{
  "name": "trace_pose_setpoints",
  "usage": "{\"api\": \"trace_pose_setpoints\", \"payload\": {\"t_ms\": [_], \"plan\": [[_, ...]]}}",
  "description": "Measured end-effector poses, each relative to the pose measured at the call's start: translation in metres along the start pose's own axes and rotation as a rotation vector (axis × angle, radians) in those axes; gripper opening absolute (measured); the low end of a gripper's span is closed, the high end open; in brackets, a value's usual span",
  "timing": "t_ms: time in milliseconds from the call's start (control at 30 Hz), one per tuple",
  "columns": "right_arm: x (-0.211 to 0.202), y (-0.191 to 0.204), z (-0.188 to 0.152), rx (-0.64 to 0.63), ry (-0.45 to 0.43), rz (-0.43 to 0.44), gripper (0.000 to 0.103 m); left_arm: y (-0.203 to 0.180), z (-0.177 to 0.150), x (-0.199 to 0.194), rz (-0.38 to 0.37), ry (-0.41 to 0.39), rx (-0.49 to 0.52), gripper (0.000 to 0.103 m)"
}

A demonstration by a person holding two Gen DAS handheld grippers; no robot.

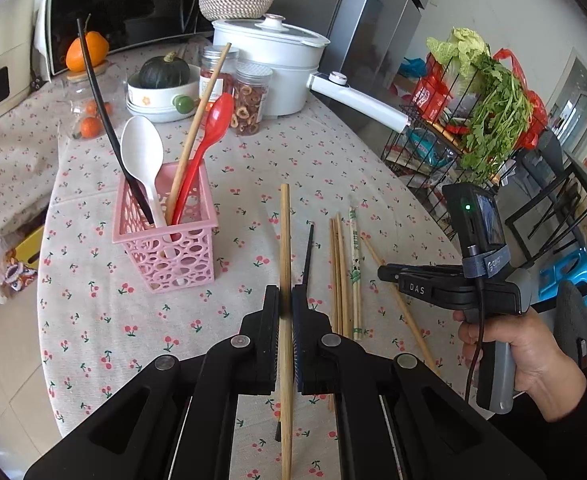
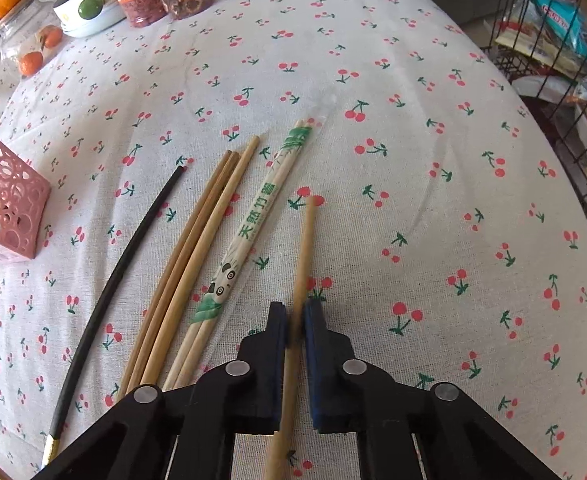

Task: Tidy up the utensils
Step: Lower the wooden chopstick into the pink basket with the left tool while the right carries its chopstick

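The left gripper (image 1: 285, 312) is pinched on a wooden chopstick (image 1: 285, 248) held above the cherry-print tablecloth (image 1: 93, 320); only its camera shows the pink basket (image 1: 165, 236) with a white spoon (image 1: 143, 156), a red spoon (image 1: 209, 136) and two sticks standing in it, and the hand (image 1: 521, 352) holding the right tool. The right gripper (image 2: 295, 320) is clamped on another wooden chopstick (image 2: 305, 248). Only its view shows the loose black chopstick (image 2: 109, 272), three bare ones (image 2: 189, 256) and the wrapped pair (image 2: 249, 236) in full.
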State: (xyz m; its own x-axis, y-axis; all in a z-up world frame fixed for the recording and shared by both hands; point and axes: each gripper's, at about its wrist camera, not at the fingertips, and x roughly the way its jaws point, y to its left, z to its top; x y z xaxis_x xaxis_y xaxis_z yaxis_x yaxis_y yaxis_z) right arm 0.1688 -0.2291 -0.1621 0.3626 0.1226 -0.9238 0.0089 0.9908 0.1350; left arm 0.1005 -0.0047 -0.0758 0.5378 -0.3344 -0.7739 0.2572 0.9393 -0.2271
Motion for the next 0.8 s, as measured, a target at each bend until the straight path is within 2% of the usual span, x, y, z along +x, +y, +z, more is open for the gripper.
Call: {"api": "trace_pose_setpoints", "payload": {"t_ms": [100, 367, 567, 800], "plan": [[-0.015, 0.000, -0.001, 0.008, -0.043, 0.028, 0.006, 0.006, 0.000, -0.012, 0.003, -0.037, -0.012, 0.006], [-0.089, 0.012, -0.010, -0.025, -0.245, 0.117, 0.006, 0.007, 0.001, -0.059, 0.026, -0.168, 0.014, 0.006], [-0.140, 0.023, -0.020, -0.074, -0.405, 0.136, 0.006, 0.010, 0.004, -0.091, 0.033, -0.271, 0.006, 0.006], [-0.188, 0.024, -0.011, -0.048, -0.582, 0.199, 0.006, 0.024, 0.026, -0.131, 0.055, -0.443, -0.037, 0.006]]}}
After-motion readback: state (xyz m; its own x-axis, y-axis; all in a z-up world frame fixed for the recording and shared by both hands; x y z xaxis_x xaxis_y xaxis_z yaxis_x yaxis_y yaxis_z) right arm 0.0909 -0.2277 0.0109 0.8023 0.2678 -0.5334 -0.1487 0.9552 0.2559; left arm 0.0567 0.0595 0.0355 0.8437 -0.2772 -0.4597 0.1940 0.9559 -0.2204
